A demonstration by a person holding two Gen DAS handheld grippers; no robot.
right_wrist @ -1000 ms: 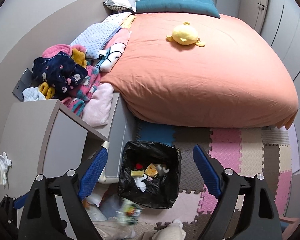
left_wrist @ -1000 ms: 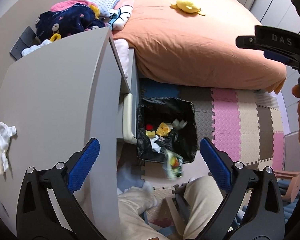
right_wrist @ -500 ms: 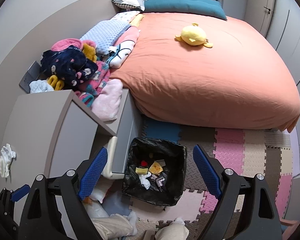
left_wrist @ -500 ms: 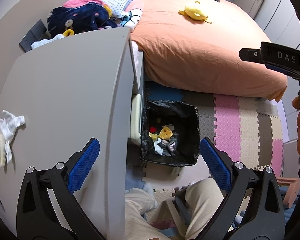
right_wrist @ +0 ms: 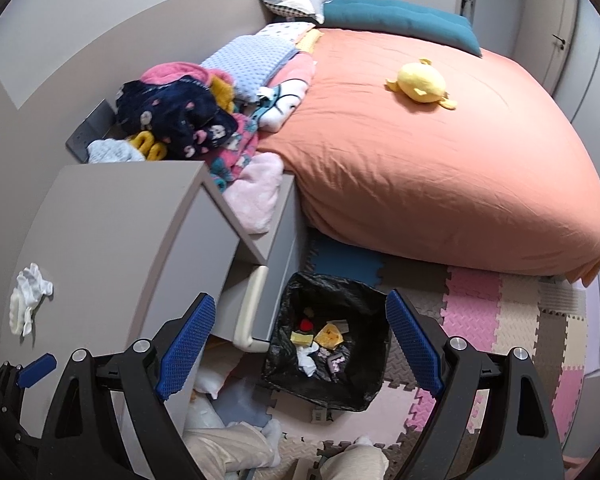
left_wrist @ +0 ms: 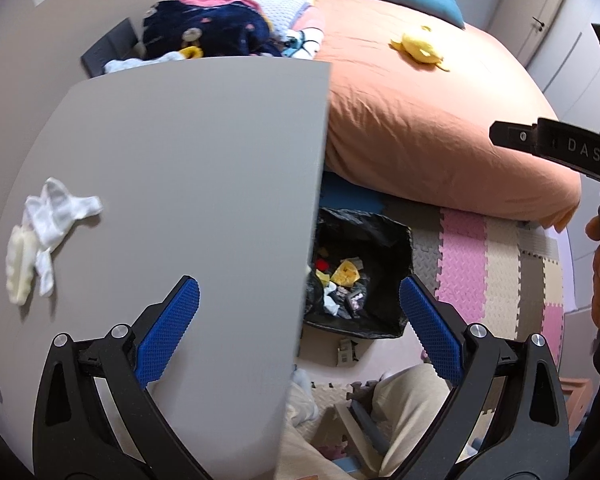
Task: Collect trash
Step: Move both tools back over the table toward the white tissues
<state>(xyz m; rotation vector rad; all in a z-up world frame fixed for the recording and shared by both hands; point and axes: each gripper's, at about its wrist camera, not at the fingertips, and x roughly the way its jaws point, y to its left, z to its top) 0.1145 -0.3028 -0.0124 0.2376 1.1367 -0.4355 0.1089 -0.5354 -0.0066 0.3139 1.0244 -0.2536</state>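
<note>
The left gripper (left_wrist: 299, 322), a black frame with two blue ribbed pads, stands wide open with nothing between its pads, held above the front edge of the flat grey nightstand top (left_wrist: 188, 184) and looking steeply down. Just past that edge, on the floor, sits the square bin lined with a black plastic bag (left_wrist: 384, 240); inside it lie yellow wrappers, a red scrap, crumpled white paper and some grey packets, all loose at the bottom. On the nightstand top, well to the left of the pads, lies a crumpled white tissue with a pale yellowish piece against it (left_wrist: 40, 236). The right gripper (right_wrist: 300, 342), of the same black and blue make, is likewise spread open and empty, held higher, with the bin (right_wrist: 288, 344) between its pads in the right wrist view and the tissue (right_wrist: 28, 298) far to the left on the grey top. Beyond the bin are the pastel foam puzzle floor mat (right_wrist: 500, 312) and the bed under an orange sheet (right_wrist: 440, 160) with a yellow plush toy (right_wrist: 420, 84) on it. Compared with a second ago, the colourful packet that was falling beside the bin is gone from the air, and the left gripper has swung further over the nightstand, so that the grey top fills more of its view.
</note>
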